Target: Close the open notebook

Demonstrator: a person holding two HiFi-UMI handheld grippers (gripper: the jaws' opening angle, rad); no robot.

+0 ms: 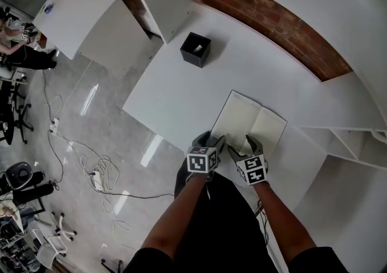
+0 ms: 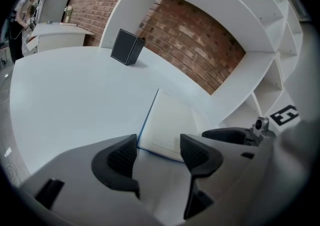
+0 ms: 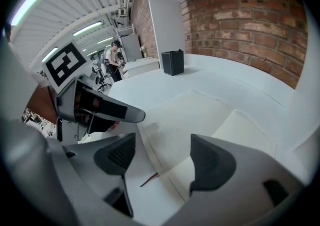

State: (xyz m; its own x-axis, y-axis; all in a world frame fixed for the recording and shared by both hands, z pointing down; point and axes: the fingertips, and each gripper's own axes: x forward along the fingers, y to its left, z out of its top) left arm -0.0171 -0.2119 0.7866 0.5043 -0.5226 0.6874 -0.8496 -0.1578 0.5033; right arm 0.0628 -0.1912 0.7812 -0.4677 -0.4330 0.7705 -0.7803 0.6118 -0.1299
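Ribbon (image 3: 149, 179) shows only between gaping right tongs (image 3: 164, 146); left tongs (image 2: 158, 146) gape at open notebook (image 2: 167, 122)

**Jaws apart, nothing gripped**

The right gripper (image 3: 162, 155) holds its 2 jaws apart above the open notebook (image 3: 200, 115), flat on the white table (image 3: 150, 82) (a thin ribbon (image 3: 148, 179) pokes from its near edge). A black box (image 3: 173, 62) stands well beyond.

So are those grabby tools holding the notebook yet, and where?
No, nothing is held. The left tool and right tool both have their jaws apart at the near edge of the open notebook, gripping none of it.
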